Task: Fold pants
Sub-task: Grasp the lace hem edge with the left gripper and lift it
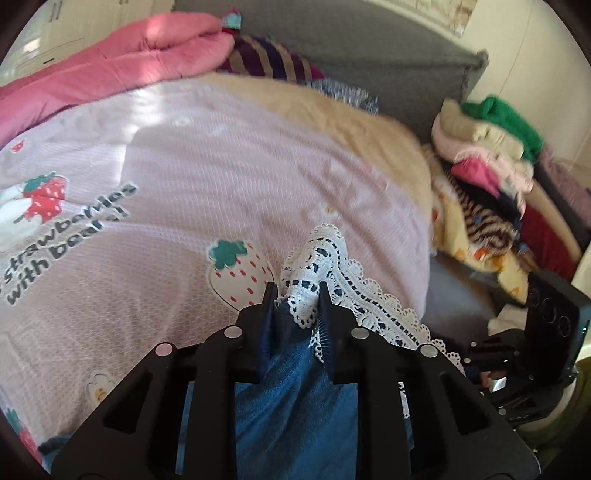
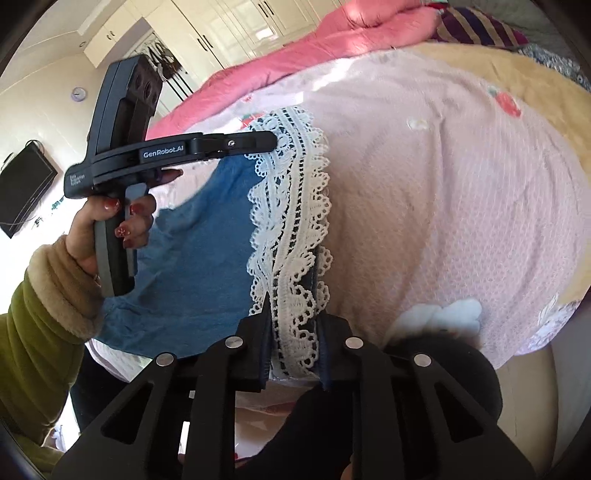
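Blue pants [image 2: 207, 236] with a white lace hem [image 2: 291, 206] lie across a bed under a pink strawberry-print cover [image 1: 229, 177], stretched between two hand-held grippers. In the left wrist view the left gripper [image 1: 295, 291] is clenched on one end of the lace hem, its two black fingers pinching a bunched fold of lace with the blue cloth running back beneath them. In the right wrist view the right gripper [image 2: 293, 306] is clamped on the other end of the same lace band, which runs away from it up to the left gripper at the far end. A hand [image 2: 110, 221] with red-painted nails grips the left gripper's handle, a green sleeve [image 2: 40, 332] with a beige fleece cuff at the wrist. A rolled pink quilt [image 1: 122, 59] lies along the far side of the bed beside a striped pillow [image 1: 266, 55]. A heap of mixed clothes [image 1: 487, 173] sits off the bed's right edge. White wardrobes [image 2: 229, 26] line the wall behind.
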The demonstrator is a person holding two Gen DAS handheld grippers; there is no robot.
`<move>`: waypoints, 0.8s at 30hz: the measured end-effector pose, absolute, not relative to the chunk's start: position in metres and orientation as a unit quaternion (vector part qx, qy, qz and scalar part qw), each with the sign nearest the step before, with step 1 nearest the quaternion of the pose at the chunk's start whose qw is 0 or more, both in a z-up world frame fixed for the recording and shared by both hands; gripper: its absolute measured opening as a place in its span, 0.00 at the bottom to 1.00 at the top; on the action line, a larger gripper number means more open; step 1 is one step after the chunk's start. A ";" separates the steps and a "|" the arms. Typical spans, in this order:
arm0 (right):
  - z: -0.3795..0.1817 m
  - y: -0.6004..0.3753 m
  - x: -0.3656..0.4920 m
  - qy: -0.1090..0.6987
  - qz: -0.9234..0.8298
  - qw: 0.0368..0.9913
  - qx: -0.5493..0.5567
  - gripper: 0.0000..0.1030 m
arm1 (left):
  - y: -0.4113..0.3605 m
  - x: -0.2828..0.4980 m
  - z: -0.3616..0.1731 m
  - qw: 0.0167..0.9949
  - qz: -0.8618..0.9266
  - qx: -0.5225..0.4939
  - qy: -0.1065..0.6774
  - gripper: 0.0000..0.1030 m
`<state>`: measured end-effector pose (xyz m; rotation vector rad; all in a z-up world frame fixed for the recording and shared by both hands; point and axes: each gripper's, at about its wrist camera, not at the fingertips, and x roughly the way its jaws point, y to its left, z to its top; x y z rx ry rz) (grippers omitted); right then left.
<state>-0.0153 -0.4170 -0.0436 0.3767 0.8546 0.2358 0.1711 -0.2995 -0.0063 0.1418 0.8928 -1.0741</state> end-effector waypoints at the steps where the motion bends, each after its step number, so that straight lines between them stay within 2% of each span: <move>1: -0.038 -0.414 -0.016 0.405 0.114 0.890 0.175 0.18 | -0.293 0.170 -0.001 0.767 -0.497 0.056 0.403 0.14; 12: 0.014 -0.348 -0.022 0.367 0.166 0.910 0.103 0.18 | -0.217 0.169 0.026 0.794 -0.483 -0.003 0.369 0.14; 15: 0.023 -0.319 -0.017 0.362 0.197 0.908 0.076 0.14 | -0.191 0.171 0.023 0.800 -0.471 -0.020 0.371 0.14; 21: 0.018 -0.256 -0.002 0.378 0.243 0.893 0.018 0.13 | -0.148 0.172 0.004 0.804 -0.448 -0.044 0.388 0.14; 24: 0.005 -0.232 0.007 0.399 0.262 0.878 0.008 0.13 | -0.131 0.170 -0.006 0.809 -0.432 -0.043 0.396 0.19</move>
